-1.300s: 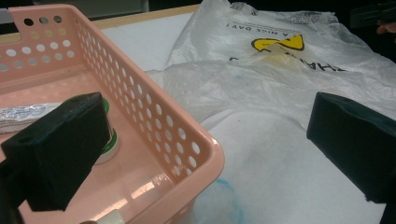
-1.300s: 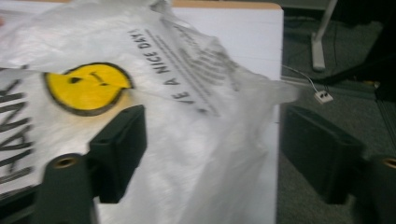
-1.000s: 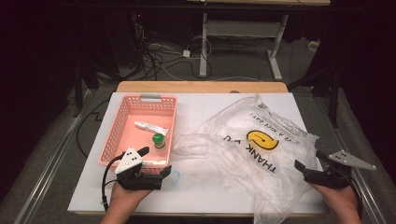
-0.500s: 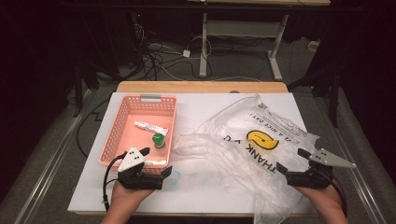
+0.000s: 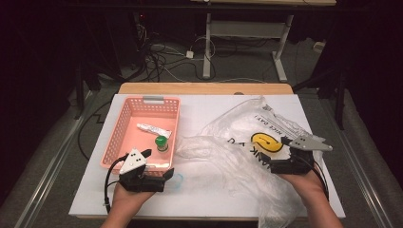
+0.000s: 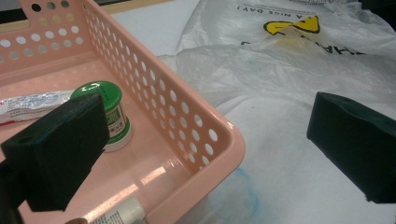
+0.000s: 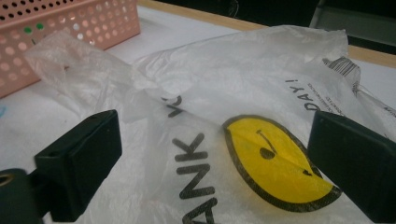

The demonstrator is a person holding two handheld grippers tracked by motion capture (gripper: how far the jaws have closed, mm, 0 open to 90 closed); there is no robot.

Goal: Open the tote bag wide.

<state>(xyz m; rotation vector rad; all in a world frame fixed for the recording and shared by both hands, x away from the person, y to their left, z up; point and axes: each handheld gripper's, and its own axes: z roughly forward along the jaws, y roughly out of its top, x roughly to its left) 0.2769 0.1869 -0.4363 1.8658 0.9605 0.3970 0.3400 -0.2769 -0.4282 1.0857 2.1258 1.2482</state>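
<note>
i hold my right gripper [image 5: 284,148] with fingers released over the plastic bag [image 5: 237,142], which lies beside the pink basket [image 5: 124,137]; my left gripper [image 5: 153,162] straddles the basket's near corner, spread wide, ready for the green-capped bottle [image 6: 103,114] inside.

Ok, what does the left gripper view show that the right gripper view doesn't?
The left gripper view looks into the pink basket: a green-capped bottle stands inside, with a white tube lying behind it, and a blue smear marks the table beside the basket's corner. The right gripper view has the plastic bag up close, with its yellow smiley face between the open jaws. Both share the basket, the bag and the white table.
</note>
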